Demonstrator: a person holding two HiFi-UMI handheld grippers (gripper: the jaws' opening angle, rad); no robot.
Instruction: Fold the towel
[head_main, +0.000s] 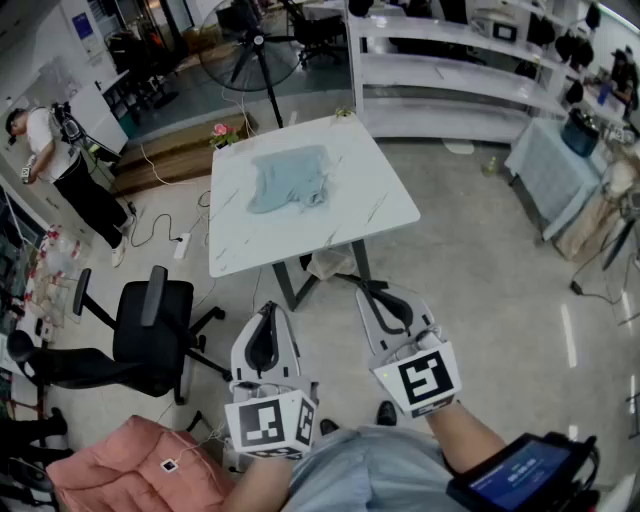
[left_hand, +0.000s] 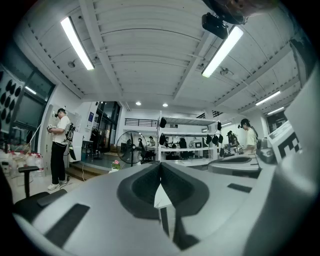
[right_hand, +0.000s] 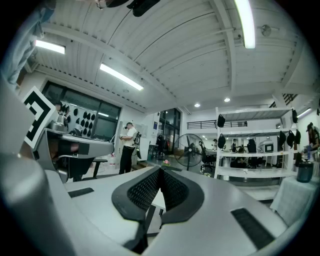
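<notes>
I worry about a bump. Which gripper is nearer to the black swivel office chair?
Left. The left gripper hangs just right of the black office chair; the right gripper is farther right, beyond the left one.

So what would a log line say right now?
towel: crumpled on table | left gripper: shut, empty | right gripper: shut, empty | folding: not started

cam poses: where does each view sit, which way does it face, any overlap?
Head view: on the person's head, steeply down at floor, table and towel; left tool, right tool, forearms show.
Left gripper view: on the left tool, level toward fan and shelves; its shut jaws fill the bottom.
Right gripper view: on the right tool, level, same way; its shut jaws low in frame.
Shared: gripper views both show fan, shelves, standing person.
</notes>
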